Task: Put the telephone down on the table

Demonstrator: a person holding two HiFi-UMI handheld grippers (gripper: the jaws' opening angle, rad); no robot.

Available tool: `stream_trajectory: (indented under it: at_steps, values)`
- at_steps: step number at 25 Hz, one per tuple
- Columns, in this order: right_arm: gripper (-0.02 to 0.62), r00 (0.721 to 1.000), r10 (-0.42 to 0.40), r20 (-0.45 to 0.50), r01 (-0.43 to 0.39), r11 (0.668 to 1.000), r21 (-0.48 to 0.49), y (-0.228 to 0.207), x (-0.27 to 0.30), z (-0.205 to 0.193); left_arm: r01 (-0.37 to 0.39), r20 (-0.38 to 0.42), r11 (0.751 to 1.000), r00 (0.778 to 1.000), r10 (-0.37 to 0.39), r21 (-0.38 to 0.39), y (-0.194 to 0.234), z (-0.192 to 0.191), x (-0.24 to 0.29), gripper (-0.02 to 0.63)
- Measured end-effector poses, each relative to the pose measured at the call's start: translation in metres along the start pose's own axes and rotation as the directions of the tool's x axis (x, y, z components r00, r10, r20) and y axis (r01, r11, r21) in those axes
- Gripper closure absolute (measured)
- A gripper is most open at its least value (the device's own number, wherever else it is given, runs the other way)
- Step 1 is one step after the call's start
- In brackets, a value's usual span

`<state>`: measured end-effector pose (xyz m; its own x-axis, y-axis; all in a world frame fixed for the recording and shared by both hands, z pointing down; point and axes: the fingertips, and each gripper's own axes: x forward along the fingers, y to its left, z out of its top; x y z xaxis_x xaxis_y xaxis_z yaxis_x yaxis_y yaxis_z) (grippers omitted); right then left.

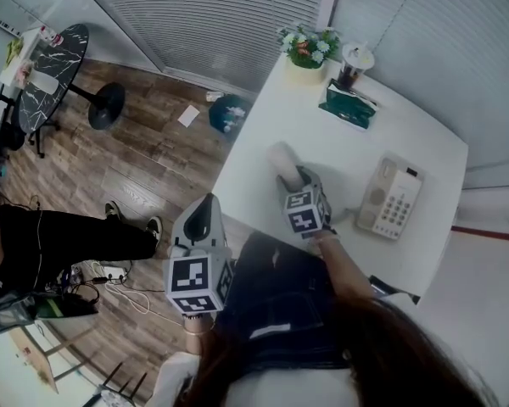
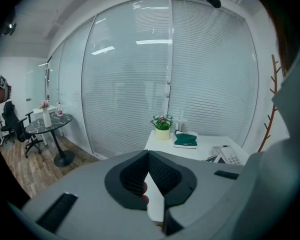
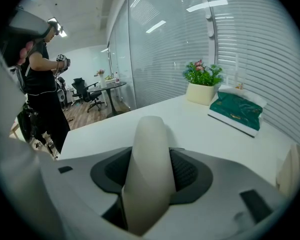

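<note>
Office room, wooden plank floor [image 1: 144, 168], glass wall with pale slatted blinds [image 1: 212, 24] along the back.

Far left: round black marble-topped table [image 1: 55, 66] on a pedestal foot. Below it, a person in black clothes [image 1: 59, 240] stands on the floor.

Left gripper [image 1: 204, 210]: held over the floor, just off the near left edge of the white rectangular table [image 1: 322, 151]. Its own view shows the black ribbed pads meeting at the tips, with nothing between them.

Right gripper [image 1: 297, 181]: over the near part of the white table, angled downward. Jaws stand wide and are clamped on the beige plastic telephone handset [image 3: 149, 149], one pad on each side. The handset passes through the jaws, and its rounded end sticks out beyond the tips toward the tabletop. Cannot tell whether that end touches the surface.

Right of the handset: the beige push-button telephone base [image 1: 390, 197] sits flat on the table near the right edge, its cradle bare and apart from the handset.

Far end of the table: small potted plant with pale flowers [image 1: 308, 51] at the corner, then a dark cup with a pale top [image 1: 355, 62], and a green book [image 1: 348, 108] lying flat in front of the cup.
</note>
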<state>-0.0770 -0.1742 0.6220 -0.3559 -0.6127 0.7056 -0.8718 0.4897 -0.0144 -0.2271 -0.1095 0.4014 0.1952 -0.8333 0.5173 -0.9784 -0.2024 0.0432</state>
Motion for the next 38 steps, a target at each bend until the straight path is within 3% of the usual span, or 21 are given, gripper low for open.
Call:
stream_trajectory:
  at_steps: [21, 38]
  values:
    - [0.356, 1.000, 0.008, -0.021, -0.009, 1.000, -0.015, -0.003, 0.001, -0.004, 0.038, 0.023, 0.999, 0.999, -0.038, -0.002, -0.004, 0.006, 0.010, 0.606]
    - [0.348, 0.999, -0.023, 0.025, 0.024, 0.999, -0.041, -0.006, -0.016, 0.006, 0.086, 0.041, 0.996, 0.995, -0.087, 0.026, -0.017, 0.013, 0.012, 0.606]
